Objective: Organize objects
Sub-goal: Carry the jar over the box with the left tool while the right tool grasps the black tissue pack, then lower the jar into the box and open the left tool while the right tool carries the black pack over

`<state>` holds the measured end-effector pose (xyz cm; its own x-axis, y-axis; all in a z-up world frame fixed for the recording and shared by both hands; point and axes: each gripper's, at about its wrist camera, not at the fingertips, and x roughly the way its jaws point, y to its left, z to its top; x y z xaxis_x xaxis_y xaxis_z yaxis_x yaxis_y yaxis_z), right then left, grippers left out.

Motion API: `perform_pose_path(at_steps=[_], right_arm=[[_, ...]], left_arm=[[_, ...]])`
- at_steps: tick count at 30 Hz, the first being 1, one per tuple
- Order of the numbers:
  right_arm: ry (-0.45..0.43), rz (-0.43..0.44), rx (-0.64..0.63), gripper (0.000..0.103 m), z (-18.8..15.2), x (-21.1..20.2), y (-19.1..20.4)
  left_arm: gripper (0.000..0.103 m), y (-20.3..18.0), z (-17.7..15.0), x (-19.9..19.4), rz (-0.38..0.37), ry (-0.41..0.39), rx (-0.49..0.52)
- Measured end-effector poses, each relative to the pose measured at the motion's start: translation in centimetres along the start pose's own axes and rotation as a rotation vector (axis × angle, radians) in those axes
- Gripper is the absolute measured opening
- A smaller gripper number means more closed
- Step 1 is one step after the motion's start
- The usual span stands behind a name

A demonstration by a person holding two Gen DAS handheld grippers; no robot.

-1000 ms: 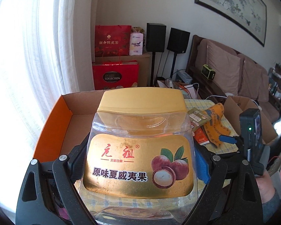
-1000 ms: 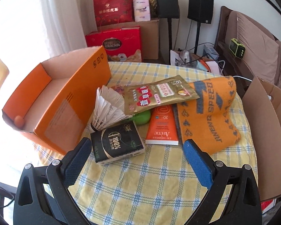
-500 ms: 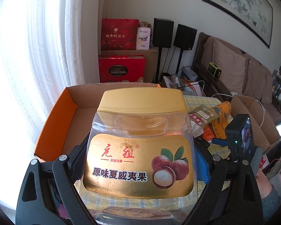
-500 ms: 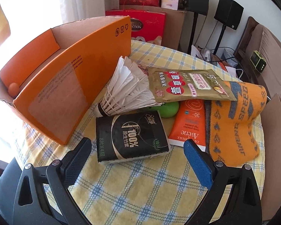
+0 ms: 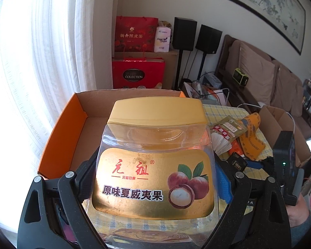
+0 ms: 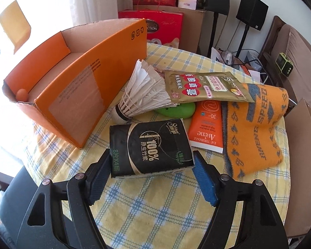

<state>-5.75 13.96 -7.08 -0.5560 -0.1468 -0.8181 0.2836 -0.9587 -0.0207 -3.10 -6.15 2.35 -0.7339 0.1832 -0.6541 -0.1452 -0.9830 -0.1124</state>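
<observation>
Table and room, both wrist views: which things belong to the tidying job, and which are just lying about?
In the job:
- macadamia jar, gripped by the left gripper
- orange box
- black tissue pack, between the closing fingers of the right gripper
- shuttlecock, gold sachet, sunscreen tube, orange towel

Lying about:
- red gift bags
- speakers
- sofa

Left gripper [image 5: 155,178]: 2 black plastic fingers with triangular cut-outs, silver round screws at the pivots, a blue textured pad [image 5: 223,183] on the right-side finger. Right gripper [image 6: 151,176]: same black frame, 4 silver screws, blue ribbed pads [image 6: 204,183] inside both fingers. Its black camera housing shows a green indicator light.
</observation>
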Motion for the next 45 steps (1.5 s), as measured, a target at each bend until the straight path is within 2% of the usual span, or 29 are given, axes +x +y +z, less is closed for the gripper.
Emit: perform_pose_path(at_steps=[8, 14, 18, 28, 38, 45], right_arm=[[-0.062, 0.005, 0.016, 0.077, 1.2, -4.3, 0.3], [-0.122, 0.048, -0.011, 0.077, 3.8, -6.9, 1.9], [-0.142, 0.074, -0.052, 0.077, 5.6, -7.3, 3.5], [-0.118, 0.183, -0.115, 0.077, 9.8, -4.3, 7.1], [-0.053, 0.212, -0.179, 0.077, 11.5, -0.6, 9.7], [0.008, 0.213, -0.235, 0.077, 11.5, 1.8, 11.5]], left_arm=[[0.091, 1.1, 2.0, 2.6, 0.000, 0.036, 0.000], [0.091, 1.5, 4.1, 5.6, 0.008, 0.081, 0.017], [0.091, 2.5, 5.2, 7.4, 0.036, 0.110, 0.017], [0.091, 6.6, 6.3, 12.8, 0.143, 0.228, 0.038], [0.091, 8.8, 6.4, 17.6, 0.249, 0.335, 0.064], [0.091, 9.3, 6.2, 19.6, 0.271, 0.383, 0.081]])
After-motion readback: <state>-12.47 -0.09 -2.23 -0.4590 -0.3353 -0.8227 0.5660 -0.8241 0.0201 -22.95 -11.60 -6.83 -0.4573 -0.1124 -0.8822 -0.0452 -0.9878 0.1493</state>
